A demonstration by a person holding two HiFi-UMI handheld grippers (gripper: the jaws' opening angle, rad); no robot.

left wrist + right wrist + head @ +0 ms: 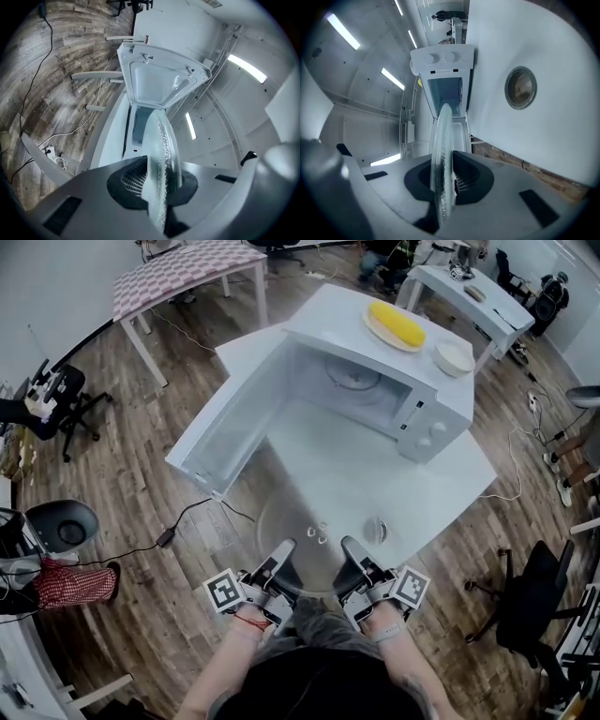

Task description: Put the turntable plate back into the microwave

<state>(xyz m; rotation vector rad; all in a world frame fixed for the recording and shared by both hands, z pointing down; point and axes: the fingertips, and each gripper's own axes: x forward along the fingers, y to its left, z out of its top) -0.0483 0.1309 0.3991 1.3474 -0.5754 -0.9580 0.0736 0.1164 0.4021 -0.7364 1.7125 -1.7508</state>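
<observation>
Clamping turntable plate (314,521) rim, left gripper (281,554) jaws, right gripper (354,552) jaws

The clear round glass turntable plate (161,168) showed a glossy, pebbled rim; the boxy white microwave (427,423) looked smooth painted metal; the brown plank floor (112,474) was grained wood.

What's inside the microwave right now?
Inside the open white microwave, only a round ring support shows on its floor. Its top covers the cavity's rear part. The clear glass turntable plate is outside.
</observation>
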